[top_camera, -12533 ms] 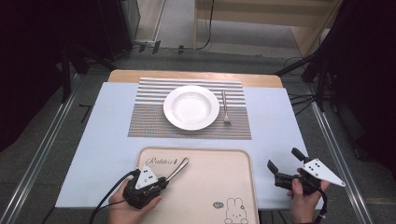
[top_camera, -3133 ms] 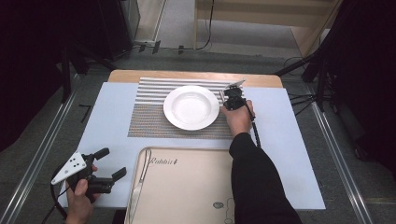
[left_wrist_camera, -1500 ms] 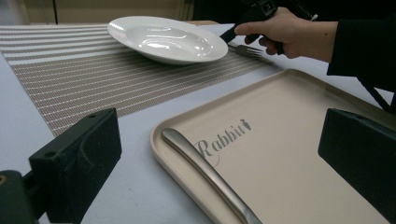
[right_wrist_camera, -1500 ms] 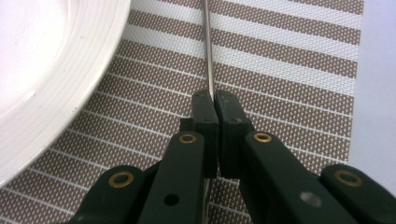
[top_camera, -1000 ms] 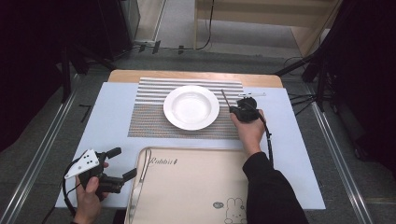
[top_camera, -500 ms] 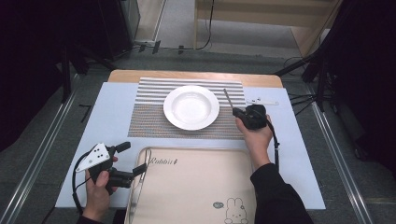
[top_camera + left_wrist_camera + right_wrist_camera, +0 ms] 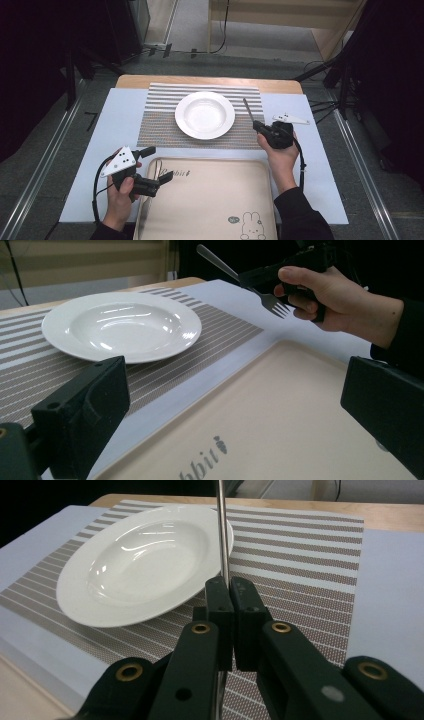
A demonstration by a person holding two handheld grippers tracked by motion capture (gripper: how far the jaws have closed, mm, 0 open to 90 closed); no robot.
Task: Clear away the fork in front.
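Up close, the right gripper view shows what the high view leaves tiny: the right gripper has its fingers pressed tight together on the thin stem of a fork, whose handle runs up out of the top of that picture. From the high view the fork is just a slim sliver slanting away from the right gripper, above the right edge of the striped mat and just beside the white plate. The left gripper view adds the prongs: the fork hangs in the air, prongs toward the tray, clear of mat and counter, with the person's hand wrapped around the gripper body.

Nearer the person, the left gripper hovers over the left corner of the beige tray, its fingers spread wide with nothing between them. A pale sheet covers the counter under mat and tray. The plate sits bare on the mat, between the two grippers' reach, and nothing lies between the fork and the tray.
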